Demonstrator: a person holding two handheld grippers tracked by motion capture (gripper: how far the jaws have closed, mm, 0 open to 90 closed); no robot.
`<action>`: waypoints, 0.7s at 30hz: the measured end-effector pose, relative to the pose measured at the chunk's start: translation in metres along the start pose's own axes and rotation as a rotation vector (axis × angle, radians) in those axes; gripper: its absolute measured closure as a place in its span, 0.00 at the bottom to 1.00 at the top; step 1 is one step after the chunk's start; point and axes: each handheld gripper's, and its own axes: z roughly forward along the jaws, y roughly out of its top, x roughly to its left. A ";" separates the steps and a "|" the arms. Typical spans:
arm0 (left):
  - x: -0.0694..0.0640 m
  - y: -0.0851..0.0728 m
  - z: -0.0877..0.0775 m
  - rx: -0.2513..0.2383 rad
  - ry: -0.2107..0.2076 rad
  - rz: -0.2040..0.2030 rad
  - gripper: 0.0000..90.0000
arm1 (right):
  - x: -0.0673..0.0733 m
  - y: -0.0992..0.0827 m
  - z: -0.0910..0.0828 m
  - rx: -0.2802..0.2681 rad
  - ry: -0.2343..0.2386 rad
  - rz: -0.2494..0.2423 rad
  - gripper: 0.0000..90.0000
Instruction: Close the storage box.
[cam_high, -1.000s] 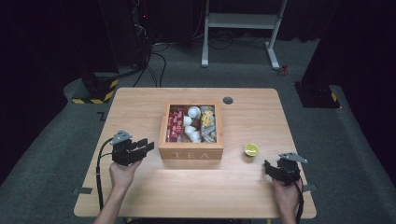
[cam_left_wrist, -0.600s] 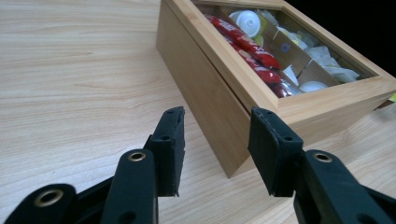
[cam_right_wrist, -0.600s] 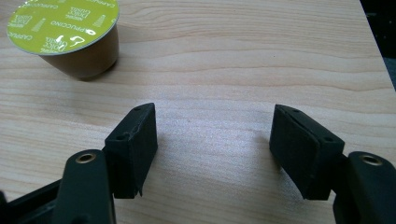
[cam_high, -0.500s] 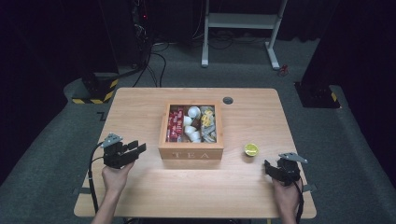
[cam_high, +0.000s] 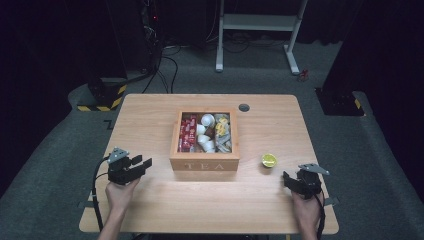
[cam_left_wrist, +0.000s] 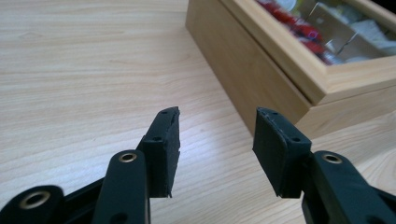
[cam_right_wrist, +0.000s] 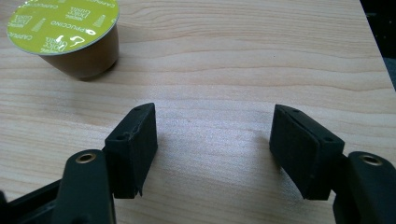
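Note:
A wooden tea box (cam_high: 204, 162) marked TEA stands open at the table's middle, holding red packets, white capsules and yellow sachets. A coffee capsule with a yellow-green lid (cam_high: 269, 160) sits on the table right of the box; in the right gripper view this capsule (cam_right_wrist: 70, 35) lies ahead and to the left. My left gripper (cam_high: 142, 165) is open and empty, just left of the box's front corner (cam_left_wrist: 289, 79). My right gripper (cam_high: 289, 179) is open and empty near the front right, a little short of the capsule.
A small dark round grommet (cam_high: 244, 107) is set in the table behind the box. Bare wood (cam_high: 200, 200) stretches along the front between the two hands. A white metal stand (cam_high: 260, 22) and cables lie on the floor beyond the table.
My left gripper has drawn back toward the front left, away from the box. The right gripper has stayed where it was.

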 end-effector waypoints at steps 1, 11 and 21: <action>0.000 -0.001 0.001 0.003 0.006 0.000 0.57 | 0.000 0.000 0.000 0.002 0.000 0.000 0.36; 0.007 -0.018 0.009 0.039 0.055 -0.009 0.53 | 0.000 0.000 0.000 0.001 0.000 0.000 0.36; 0.017 -0.038 0.019 0.096 0.107 -0.033 0.49 | 0.000 0.000 0.000 0.000 0.000 0.000 0.36</action>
